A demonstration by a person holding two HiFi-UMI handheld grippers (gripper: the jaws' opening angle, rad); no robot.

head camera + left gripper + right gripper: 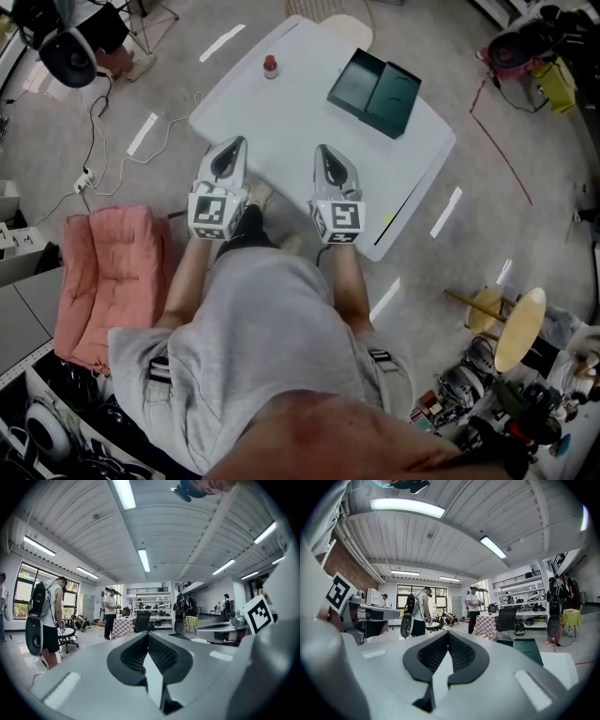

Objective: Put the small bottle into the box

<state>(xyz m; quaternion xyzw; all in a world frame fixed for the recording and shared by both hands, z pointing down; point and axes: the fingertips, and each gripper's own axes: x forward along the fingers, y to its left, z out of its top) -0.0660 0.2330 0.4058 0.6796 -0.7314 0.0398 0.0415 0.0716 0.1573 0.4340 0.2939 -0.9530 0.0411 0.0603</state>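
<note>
With left gripper (pixel 232 148) and right gripper (pixel 323 155) fingers pressed together and empty, we may topple the small bottle (pixel 270 66), standing on the table (pixel 300 122) left of the box (pixel 375 91), unless they spread.

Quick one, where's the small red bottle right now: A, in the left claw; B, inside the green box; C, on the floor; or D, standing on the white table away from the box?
D: the small bottle stands on the white table, well apart from the green box.
</note>
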